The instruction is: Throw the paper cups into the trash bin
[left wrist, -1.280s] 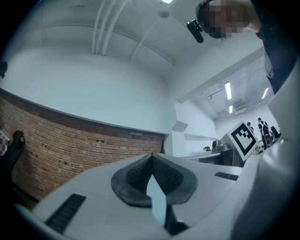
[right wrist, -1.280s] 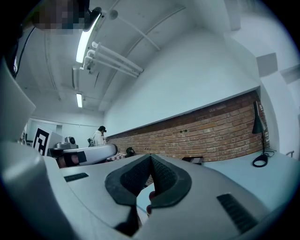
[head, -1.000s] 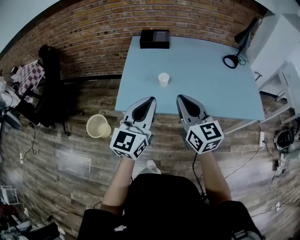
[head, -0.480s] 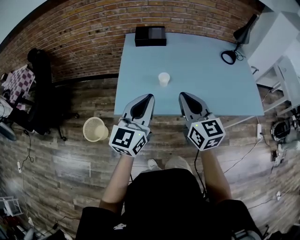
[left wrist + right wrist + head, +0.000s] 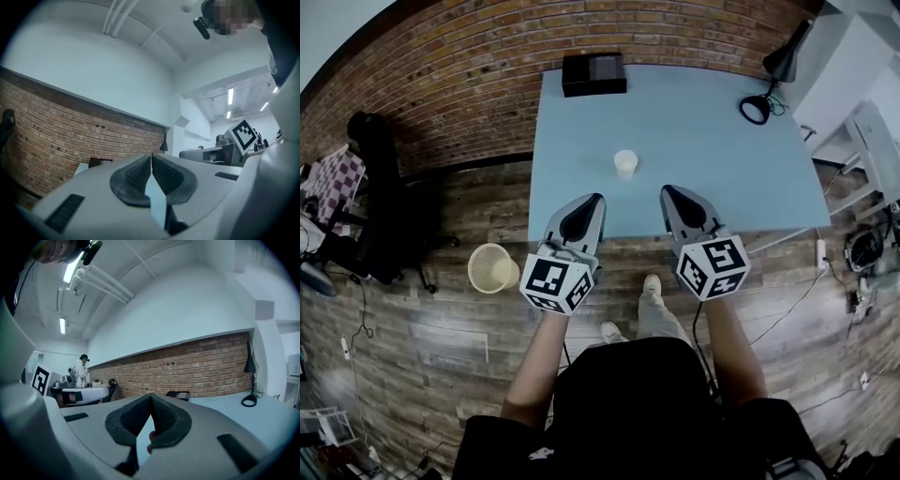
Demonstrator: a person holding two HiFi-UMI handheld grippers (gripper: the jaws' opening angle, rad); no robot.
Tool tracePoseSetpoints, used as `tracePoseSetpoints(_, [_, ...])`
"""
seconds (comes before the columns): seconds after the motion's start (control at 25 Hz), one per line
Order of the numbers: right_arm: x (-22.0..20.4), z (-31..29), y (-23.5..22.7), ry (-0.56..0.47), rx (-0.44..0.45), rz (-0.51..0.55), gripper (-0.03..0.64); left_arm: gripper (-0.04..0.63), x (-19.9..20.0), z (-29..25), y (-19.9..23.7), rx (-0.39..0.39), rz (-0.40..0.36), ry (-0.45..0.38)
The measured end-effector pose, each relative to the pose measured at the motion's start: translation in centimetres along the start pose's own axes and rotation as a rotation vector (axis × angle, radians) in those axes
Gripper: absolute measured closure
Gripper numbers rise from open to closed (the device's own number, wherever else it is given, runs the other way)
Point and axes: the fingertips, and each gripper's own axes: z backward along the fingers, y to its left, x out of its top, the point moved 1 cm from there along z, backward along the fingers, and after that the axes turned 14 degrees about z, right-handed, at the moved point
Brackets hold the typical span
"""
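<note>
I'm looking down on a pale blue table [image 5: 694, 141] that is standing against a brick wall [image 5: 450, 84] on a wood-plank floor. I'm holding both tongs side by side over the table's near edge, tips pointing toward the wall.

The left gripper [image 5: 597, 198] is showing its ribbed pads pressed together in its own view, with nothing caught between them. The right gripper [image 5: 667, 189] is likewise closed tip to tip and carrying nothing.

The paper cup [image 5: 625, 164] is a small, plain, off-white one. It is standing upright with its mouth open to the ceiling, alone on the near half of the table. It is sitting just beyond the two sets of tips, in the gap between them and a little nearer the left one, touching neither.

The trash bin [image 5: 492, 268], a pale yellow mesh basket, is standing on the floor off the table's near left corner, beside the left gripper's marker cube. A black box [image 5: 593, 73] is lying at the table's far left edge by the wall. A black desk lamp [image 5: 759, 108] is sitting at its far right corner.
</note>
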Motion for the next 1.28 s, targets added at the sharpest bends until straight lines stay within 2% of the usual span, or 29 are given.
tracePoseSetpoints(0.44, [-1.4, -3.7, -5.1, 0.002, 0.029, -0.032, 0.615, 0.586, -1.7, -5.7, 1.7, 0.054, 0.002, 0.046])
tracePoseSetpoints(0.76, [-4.3, -7.7, -9.7, 0.053, 0.061, -0.064, 0.614, 0.586, -4.5, -11.1, 4.9, 0.122, 0.030, 0.102])
tracePoseSetpoints(1.04, [-7.6, -10.5, -12.5, 0.109, 0.088, -0.095, 0.614, 0.586, -8.9, -14.9, 8.3, 0.178, 0.057, 0.183])
tracePoseSetpoints(1.28, [-10.8, -12.6, -13.7, 0.173, 0.125, -0.114, 0.614, 0.586, -13.4, -17.5, 11.0, 0.224, 0.035, 0.300])
